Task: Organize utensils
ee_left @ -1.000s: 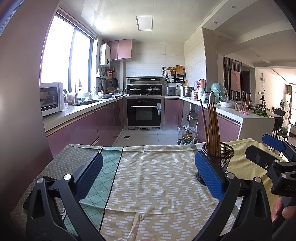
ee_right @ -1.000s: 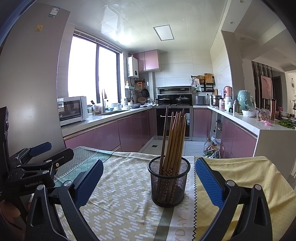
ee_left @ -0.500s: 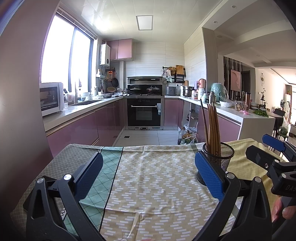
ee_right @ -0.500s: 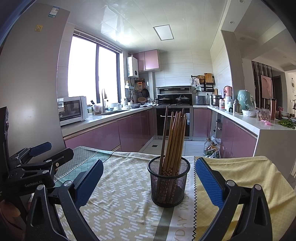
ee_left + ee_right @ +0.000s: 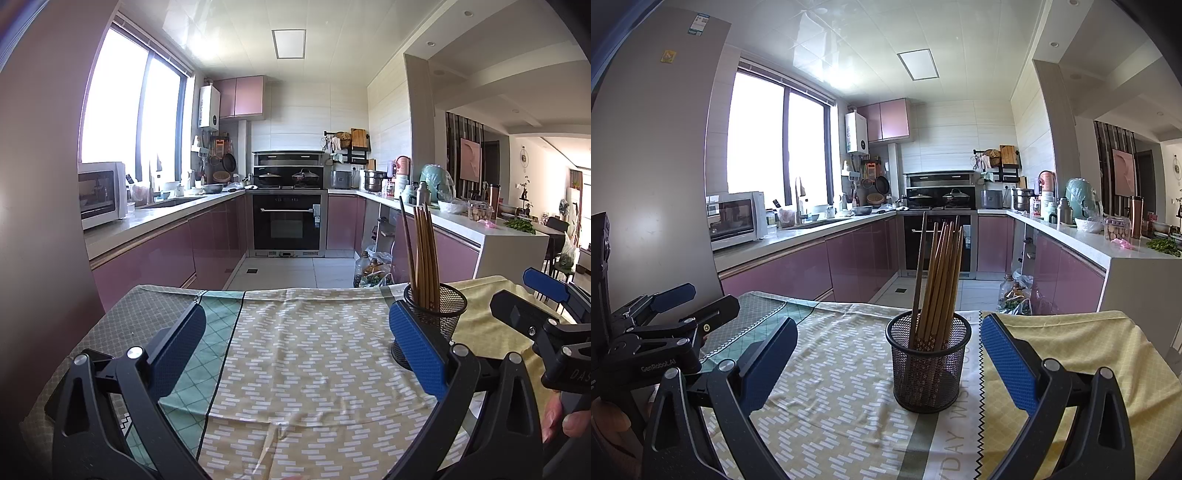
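A black wire-mesh holder [image 5: 929, 360] is standing upright on a table draped in a patterned tablecloth [image 5: 834, 398]. A bundle of wooden chopsticks [image 5: 938, 280] is resting inside it, leaning slightly and fanning out at the top; about eight sticks can be made out, one of them darker than the rest, though the exact count is hard to tell where they overlap. There is one holder and one bundle.

In the right wrist view, the holder is sitting between the two blue-padded fingers of the right gripper [image 5: 888, 363], a little beyond their tips and touching neither. The jaws are standing wide apart and are gripping nothing. The left gripper [image 5: 689, 301] is showing at the left edge of this view, hovering beside the table.

In the left wrist view, the left gripper [image 5: 295, 345] is also holding its two blue-padded fingers wide apart over bare cloth, with nothing between them. The holder [image 5: 434, 325] is appearing just behind the right-hand finger, partly hidden by it, with the chopsticks [image 5: 421, 251] rising above. The right gripper [image 5: 532, 302] is entering from the right edge, and part of a hand [image 5: 563, 421] is showing beneath it.

Beyond the table, a kitchen with pink cabinets [image 5: 798, 273] is stretching back to one black oven [image 5: 287, 225]. One white microwave [image 5: 737, 219] is sitting on the left counter below a large window [image 5: 775, 136].
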### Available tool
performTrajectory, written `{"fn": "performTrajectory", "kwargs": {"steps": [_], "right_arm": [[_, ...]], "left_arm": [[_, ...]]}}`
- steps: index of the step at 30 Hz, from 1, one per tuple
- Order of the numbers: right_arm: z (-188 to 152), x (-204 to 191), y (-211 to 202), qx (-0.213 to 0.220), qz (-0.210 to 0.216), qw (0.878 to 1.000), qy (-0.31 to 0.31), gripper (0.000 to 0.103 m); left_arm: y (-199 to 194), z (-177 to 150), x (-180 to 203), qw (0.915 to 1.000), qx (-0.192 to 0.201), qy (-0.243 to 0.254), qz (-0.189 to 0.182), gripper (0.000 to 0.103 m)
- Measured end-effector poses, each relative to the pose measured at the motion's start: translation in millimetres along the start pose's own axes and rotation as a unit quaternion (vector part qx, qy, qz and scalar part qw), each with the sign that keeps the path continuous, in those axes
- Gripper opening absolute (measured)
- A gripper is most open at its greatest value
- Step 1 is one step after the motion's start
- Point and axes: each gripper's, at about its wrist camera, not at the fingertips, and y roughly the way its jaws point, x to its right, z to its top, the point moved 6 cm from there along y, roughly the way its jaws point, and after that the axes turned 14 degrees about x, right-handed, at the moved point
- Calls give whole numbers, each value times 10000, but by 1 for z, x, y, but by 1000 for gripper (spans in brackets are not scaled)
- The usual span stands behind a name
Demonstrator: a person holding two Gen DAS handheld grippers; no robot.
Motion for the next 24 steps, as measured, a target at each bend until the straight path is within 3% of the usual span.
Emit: {"fn": "performTrajectory", "kwargs": {"steps": [18, 20, 24], "right_arm": [[-9, 10, 3, -158, -46, 9999, -8, 96], [-16, 26, 8, -388, -148, 9991, 5, 96], [-58, 96, 30, -1603, -884, 9829, 191, 96]], "left_arm": [[10, -7, 3, 9995, -304, 35, 44, 98], [17, -12, 0, 9989, -474, 10, 28, 98], [31, -27, -11, 9963, -830, 137, 165, 98]]}}
